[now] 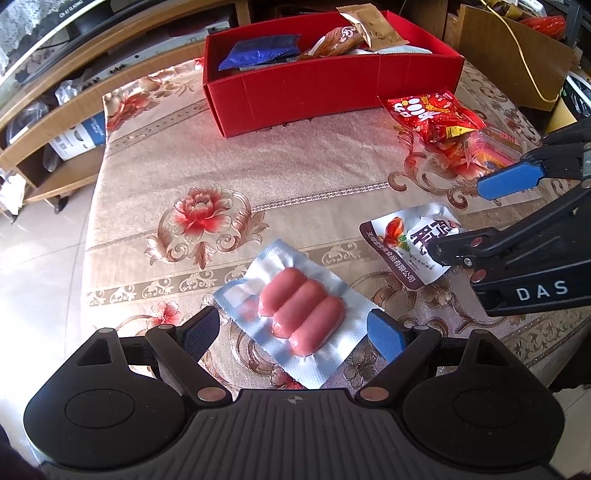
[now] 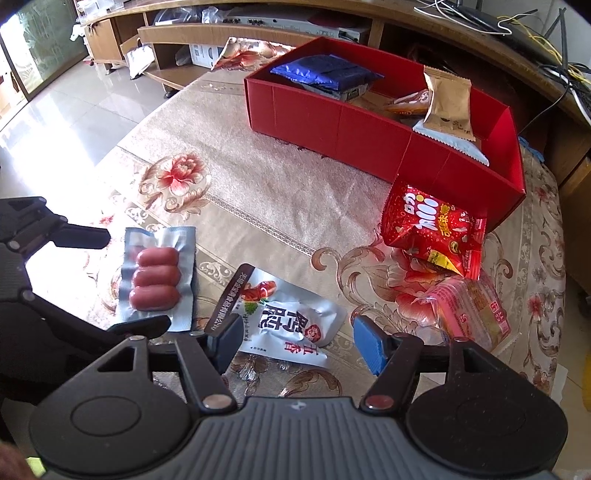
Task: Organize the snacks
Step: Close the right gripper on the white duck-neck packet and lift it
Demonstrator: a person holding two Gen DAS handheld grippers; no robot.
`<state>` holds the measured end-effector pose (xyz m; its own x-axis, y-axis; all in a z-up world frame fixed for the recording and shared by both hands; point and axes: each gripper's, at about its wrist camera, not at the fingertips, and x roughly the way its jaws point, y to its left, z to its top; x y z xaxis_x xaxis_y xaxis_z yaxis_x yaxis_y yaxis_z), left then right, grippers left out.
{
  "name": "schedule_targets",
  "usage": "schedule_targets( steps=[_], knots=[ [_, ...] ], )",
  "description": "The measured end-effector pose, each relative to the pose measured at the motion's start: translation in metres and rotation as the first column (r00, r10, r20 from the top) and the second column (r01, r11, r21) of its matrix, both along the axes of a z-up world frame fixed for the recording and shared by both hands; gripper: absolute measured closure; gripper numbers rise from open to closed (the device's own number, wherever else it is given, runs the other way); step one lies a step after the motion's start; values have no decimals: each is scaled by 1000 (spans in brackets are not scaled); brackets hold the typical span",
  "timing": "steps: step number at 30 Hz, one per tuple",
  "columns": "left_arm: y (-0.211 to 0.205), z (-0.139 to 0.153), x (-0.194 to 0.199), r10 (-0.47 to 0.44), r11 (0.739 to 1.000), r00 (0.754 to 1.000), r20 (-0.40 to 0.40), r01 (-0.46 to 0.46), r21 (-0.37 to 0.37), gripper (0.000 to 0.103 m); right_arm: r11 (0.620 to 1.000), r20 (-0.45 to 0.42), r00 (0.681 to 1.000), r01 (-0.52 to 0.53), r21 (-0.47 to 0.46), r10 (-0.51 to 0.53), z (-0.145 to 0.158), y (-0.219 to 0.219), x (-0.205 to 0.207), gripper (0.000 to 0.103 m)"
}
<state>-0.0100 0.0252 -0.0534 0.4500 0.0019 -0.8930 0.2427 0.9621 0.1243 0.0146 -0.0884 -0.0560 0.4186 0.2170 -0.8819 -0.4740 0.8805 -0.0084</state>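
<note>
The left gripper hangs with its fingers spread to either side of the sausage pack, pads clear of the wrapper, which lies flat on the floral tablecloth. The right gripper is also spread, straddling the white pouch just beside the sausage pack without pinching it. Beyond the sausage pack sits the red box, already holding a blue packet and a tan packet. A red bag leans against the box's near corner, a pink pack just beside it.
</note>
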Motion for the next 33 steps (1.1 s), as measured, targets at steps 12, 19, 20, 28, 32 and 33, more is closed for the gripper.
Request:
schedule_targets(
  steps=[12,19,20,28,32,33],
  knots=[
    [0,-1,0,-15,1000,1000,-5,15,-10,12,999,-18,1000,13,-33,-14,-12,-2,8,38],
    [-1,-2,1,-18,1000,1000,-10,17,-10,12,999,-27,999,32,-44,-34,-17,-9,13,38],
    [-1,-2,2,-19,1000,1000,-11,19,-9,12,998,-25,999,32,-49,-34,-18,-9,13,37],
    [-2,-3,2,-20,1000,1000,-12,20,-9,12,995,-19,998,57,-78,-59,-19,-15,16,36],
    [-2,-3,2,-20,1000,1000,-12,20,-8,12,993,-11,997,78,-85,-79,-18,-19,20,36],
    [-2,-3,2,-19,1000,1000,-12,19,-8,12,993,-9,996,83,-89,-84,-18,-20,21,36]
  ],
)
